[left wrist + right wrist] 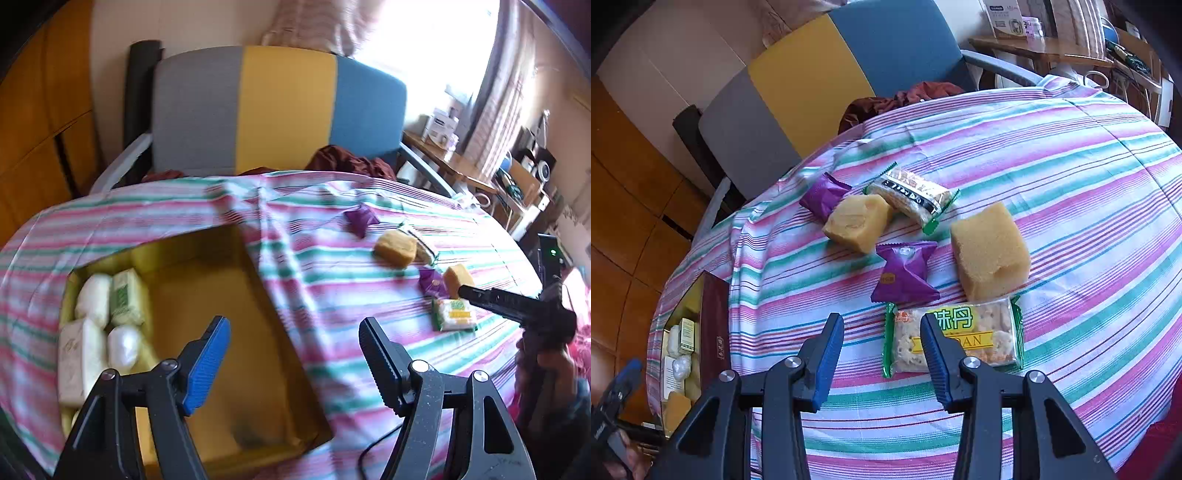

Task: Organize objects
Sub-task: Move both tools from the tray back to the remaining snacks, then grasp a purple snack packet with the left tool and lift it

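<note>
A yellow-lined open box (229,332) lies on the striped cloth and holds several white and pale green packets (125,295) at its left end. My left gripper (295,328) is open and empty above the box. My right gripper (882,325) is open and empty, just above a green-edged cracker packet (979,336). Beyond it lie a purple packet (905,273), two yellow sponge blocks (990,251) (857,221), a second purple packet (823,195) and a dark-labelled cracker packet (912,195). The box also shows in the right wrist view (713,332).
The striped cloth (1071,184) covers a round table. A grey, yellow and blue chair (280,110) stands behind it with a dark red cloth (347,158) on the seat. A cluttered wooden shelf (461,162) stands at right.
</note>
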Motion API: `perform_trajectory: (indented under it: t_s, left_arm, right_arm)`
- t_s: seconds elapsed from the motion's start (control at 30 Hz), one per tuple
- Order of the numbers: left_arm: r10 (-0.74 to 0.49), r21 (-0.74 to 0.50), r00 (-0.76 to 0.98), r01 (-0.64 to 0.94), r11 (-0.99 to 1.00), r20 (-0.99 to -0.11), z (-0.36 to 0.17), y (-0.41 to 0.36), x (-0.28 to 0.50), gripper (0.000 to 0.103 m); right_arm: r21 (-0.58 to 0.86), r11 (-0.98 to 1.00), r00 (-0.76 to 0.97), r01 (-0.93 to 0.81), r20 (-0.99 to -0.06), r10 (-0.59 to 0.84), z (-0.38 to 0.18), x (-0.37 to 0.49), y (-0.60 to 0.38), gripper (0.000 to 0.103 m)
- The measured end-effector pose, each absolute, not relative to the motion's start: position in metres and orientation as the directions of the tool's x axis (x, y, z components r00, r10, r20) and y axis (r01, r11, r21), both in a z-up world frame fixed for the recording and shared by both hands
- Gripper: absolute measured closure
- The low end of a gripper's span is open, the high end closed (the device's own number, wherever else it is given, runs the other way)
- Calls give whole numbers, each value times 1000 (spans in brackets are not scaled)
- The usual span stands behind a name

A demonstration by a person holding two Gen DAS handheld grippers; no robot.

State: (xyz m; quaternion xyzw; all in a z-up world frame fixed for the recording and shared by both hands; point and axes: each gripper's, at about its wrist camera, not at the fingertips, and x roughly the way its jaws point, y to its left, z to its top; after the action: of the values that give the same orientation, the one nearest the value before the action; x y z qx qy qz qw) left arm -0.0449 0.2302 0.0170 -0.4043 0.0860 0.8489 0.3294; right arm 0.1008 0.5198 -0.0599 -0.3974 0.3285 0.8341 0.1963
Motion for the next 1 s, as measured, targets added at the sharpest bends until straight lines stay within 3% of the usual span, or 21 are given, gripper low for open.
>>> perform_trajectory:
  t_s: [0.33,1.0]
  left_arm:
    - [409,123,-477,-754,-645,-778,6,362,-78,31]
    - [314,317,-469,-845,-430,-825,-83,524,-151,32]
  right_arm:
    - [510,-655,-672,-557,-740,-5,-57,113,525,60]
    - [639,-582,-713,-503,-688,-140,-64,113,534,60]
